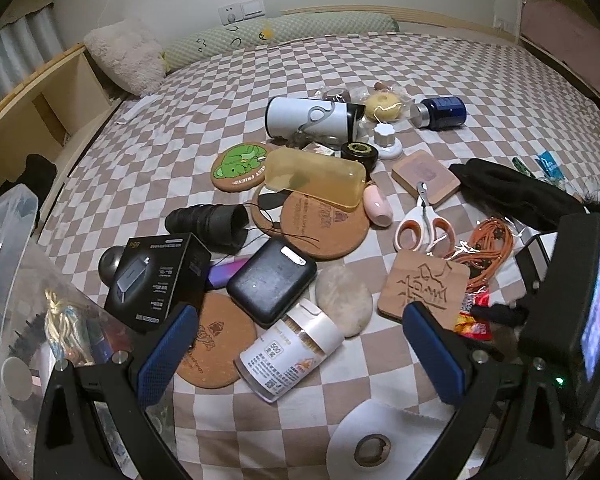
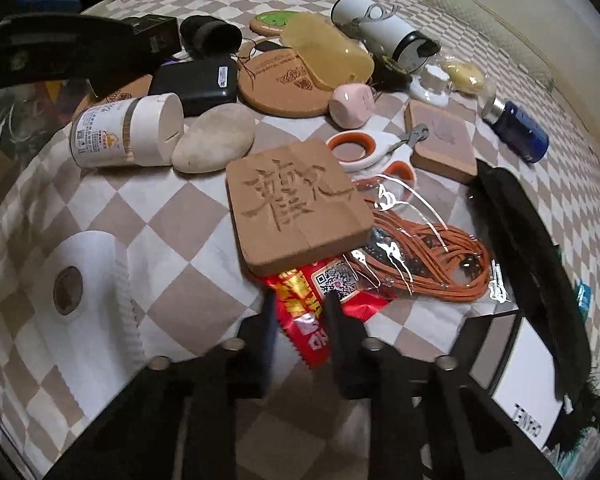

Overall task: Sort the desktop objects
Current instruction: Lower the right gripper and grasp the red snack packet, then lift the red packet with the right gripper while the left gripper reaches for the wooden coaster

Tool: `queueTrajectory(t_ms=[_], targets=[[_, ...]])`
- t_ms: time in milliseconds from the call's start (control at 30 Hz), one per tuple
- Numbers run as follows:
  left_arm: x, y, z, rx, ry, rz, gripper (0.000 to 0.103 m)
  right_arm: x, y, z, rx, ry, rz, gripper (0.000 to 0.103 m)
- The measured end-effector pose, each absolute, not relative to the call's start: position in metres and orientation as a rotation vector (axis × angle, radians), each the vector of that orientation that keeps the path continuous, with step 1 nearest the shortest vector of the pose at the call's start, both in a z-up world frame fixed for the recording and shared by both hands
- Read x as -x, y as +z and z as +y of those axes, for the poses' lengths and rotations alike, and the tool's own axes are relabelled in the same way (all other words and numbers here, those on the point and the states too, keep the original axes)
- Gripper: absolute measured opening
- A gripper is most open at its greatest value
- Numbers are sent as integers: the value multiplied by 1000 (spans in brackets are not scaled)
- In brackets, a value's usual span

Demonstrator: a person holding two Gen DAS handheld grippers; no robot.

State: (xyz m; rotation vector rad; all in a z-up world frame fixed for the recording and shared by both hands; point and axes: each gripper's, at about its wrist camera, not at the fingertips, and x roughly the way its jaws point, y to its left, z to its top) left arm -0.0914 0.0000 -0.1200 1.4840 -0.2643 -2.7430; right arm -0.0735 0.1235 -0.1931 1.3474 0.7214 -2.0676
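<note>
The bed cover [image 1: 220, 92] is showing a beige-and-white check. On it, just beside the carved tan wooden block [image 2: 296, 204], a red and gold snack packet [image 2: 312, 300] is lying, with an orange cord bundle [image 2: 428, 256] on the block's other side. Beyond the block, scissors [image 2: 364, 152] are showing orange-and-white handles. Farther off, a dark blue bottle [image 2: 520, 128] is gleaming with a silver cap.

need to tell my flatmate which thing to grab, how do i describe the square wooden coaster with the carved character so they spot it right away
On the checkered bedspread, look near the toilet paper roll and the orange cord bundle. The square wooden coaster lies between them, partly over a red snack packet. Unlike the round cork coasters, it is square with a large carved character.
</note>
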Motion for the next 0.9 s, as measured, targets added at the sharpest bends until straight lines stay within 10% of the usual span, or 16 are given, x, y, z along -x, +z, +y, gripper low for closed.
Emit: queueTrajectory(t_ms=[900], targets=[[87,-189,110,-1529,-2783,-864,103,33,-137,221,-1540,-1983,168,3]])
